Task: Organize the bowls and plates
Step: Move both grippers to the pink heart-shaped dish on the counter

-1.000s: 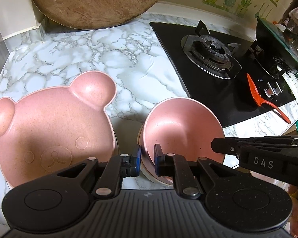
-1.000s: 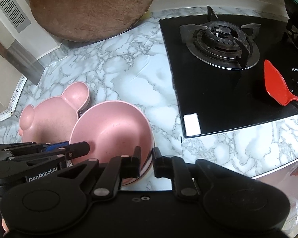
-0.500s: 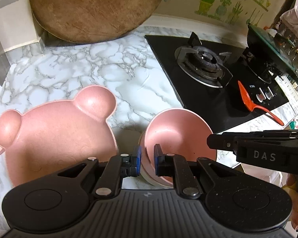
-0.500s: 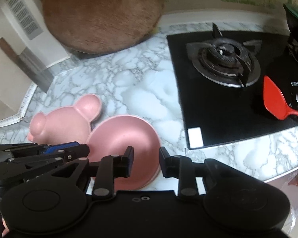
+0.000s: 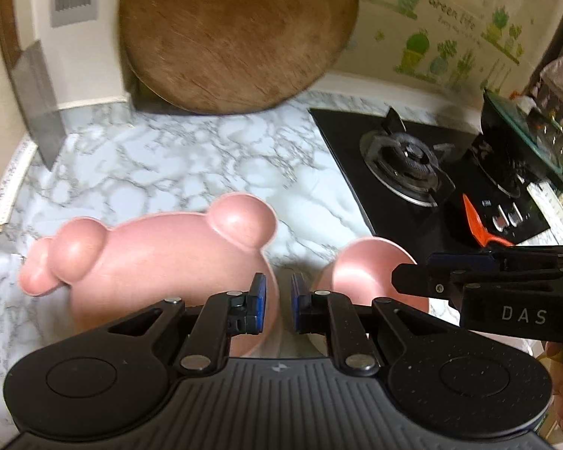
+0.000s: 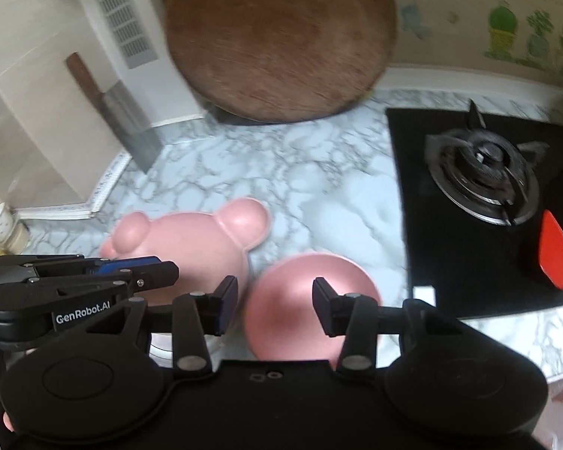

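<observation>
A pink bear-shaped plate (image 5: 161,262) lies on the marble counter, and a second ear shows under its left ear, so two seem stacked. Right of it stands a round pink bowl (image 5: 368,273). My left gripper (image 5: 278,302) hovers above the gap between plate and bowl, shut, with nothing between its blue pads. In the right wrist view my right gripper (image 6: 276,300) hangs over the bowl (image 6: 285,322). Its jaws are opening and stand clear of the bowl. The bear plate (image 6: 191,247) lies to its left, behind the left gripper (image 6: 169,273).
A big round wooden board (image 5: 236,33) leans on the back wall, with a cleaver (image 5: 33,90) propped at the left. A black gas hob (image 5: 405,165) with a red spatula (image 5: 476,225) fills the right. A small white cup (image 6: 3,228) stands far left.
Both grippers have risen and drawn back from the dishes, which now look smaller. The right jaws, nearly shut at the bowl's near rim before, have spread wide. The left jaws stayed shut.
</observation>
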